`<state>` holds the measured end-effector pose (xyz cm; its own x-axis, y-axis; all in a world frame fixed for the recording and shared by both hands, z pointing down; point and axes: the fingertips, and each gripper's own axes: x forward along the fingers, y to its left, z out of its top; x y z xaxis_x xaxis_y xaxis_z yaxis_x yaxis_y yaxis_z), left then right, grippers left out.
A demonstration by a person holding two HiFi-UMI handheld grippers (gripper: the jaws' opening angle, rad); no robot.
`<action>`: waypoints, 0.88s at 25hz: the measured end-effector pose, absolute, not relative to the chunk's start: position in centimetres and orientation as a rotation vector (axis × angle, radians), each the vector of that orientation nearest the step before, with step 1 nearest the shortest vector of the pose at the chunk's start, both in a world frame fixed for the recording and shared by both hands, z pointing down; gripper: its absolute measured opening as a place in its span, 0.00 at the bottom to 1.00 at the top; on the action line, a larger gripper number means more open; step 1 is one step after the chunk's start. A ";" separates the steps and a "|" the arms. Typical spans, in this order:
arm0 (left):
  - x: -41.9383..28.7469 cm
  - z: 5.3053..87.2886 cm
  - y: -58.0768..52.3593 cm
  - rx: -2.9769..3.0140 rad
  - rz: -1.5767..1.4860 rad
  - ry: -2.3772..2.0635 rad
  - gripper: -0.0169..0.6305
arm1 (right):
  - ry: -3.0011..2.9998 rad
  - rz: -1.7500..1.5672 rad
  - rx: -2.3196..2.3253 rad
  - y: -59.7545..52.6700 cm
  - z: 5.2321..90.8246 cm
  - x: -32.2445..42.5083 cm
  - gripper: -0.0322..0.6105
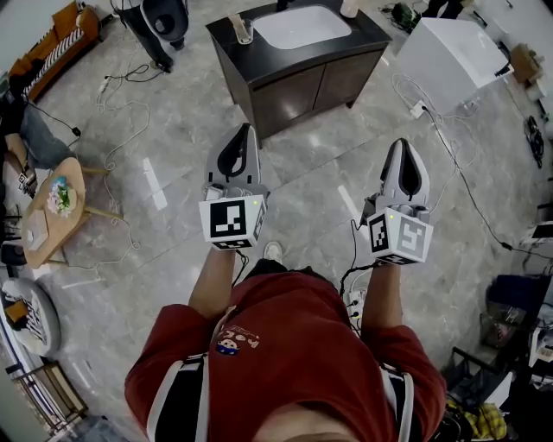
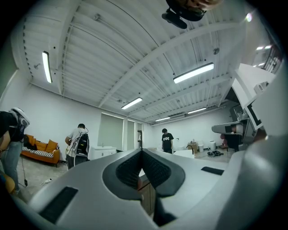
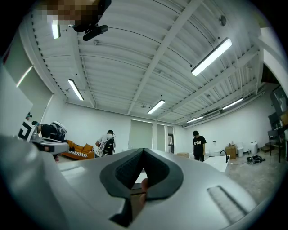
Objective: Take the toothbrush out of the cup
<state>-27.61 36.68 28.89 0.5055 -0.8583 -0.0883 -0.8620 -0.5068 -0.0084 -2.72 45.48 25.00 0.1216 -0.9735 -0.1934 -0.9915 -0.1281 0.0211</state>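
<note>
In the head view a small clear cup [image 1: 244,33] stands on the left end of a dark vanity counter [image 1: 233,43]. A thin toothbrush-like stick [image 1: 237,21] rises from it. My left gripper [image 1: 249,131] and right gripper [image 1: 403,143] are held side by side over the floor, well short of the cabinet, pointing toward it. Both are shut and hold nothing. In the left gripper view the left gripper [image 2: 142,151] has its dark pads meeting at the tip. The right gripper view shows the right gripper [image 3: 143,151] closed the same way. Neither gripper view shows the cup.
A white basin [image 1: 301,26] sits in the dark cabinet [image 1: 298,86]. A white box [image 1: 449,56] stands at the right, with cables [image 1: 458,173] trailing over the grey floor. At the left are a small wooden table [image 1: 52,216] and an orange sofa [image 1: 52,43]. People stand far off [image 2: 167,140].
</note>
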 end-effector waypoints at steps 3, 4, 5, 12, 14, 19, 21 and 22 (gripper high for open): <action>-28.1 29.3 35.5 -2.682 0.115 1.525 0.03 | 2.005 0.256 -2.286 44.7 25.4 -3.5 0.07; -28.1 29.4 35.1 -2.683 0.114 1.522 0.03 | 2.006 0.253 -2.294 44.4 25.7 -3.6 0.07; -28.2 29.5 34.8 -2.685 0.111 1.520 0.03 | 2.006 0.246 -2.300 44.1 25.9 -3.7 0.07; -27.3 30.9 32.4 -2.709 0.075 1.520 0.03 | 1.983 0.208 -2.308 42.1 27.0 -2.7 0.07; -26.4 31.2 31.5 -2.713 0.065 1.521 0.03 | 1.979 0.192 -2.298 41.2 27.5 -1.9 0.07; -23.9 31.6 28.3 -2.701 0.034 1.521 0.03 | 1.969 0.150 -2.279 37.3 28.8 0.7 0.07; -22.7 31.2 26.6 -2.693 0.040 1.524 0.03 | 1.969 0.149 -2.268 35.4 28.7 2.0 0.07; -21.9 31.0 25.7 -2.692 0.046 1.525 0.03 | 1.967 0.149 -2.264 34.4 28.6 2.7 0.07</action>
<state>-21.89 25.67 31.02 0.5140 -0.8564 -0.0492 -0.8578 -0.5133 -0.0269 2.73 34.41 28.62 0.1406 -0.9762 -0.1652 -0.9899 -0.1360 -0.0394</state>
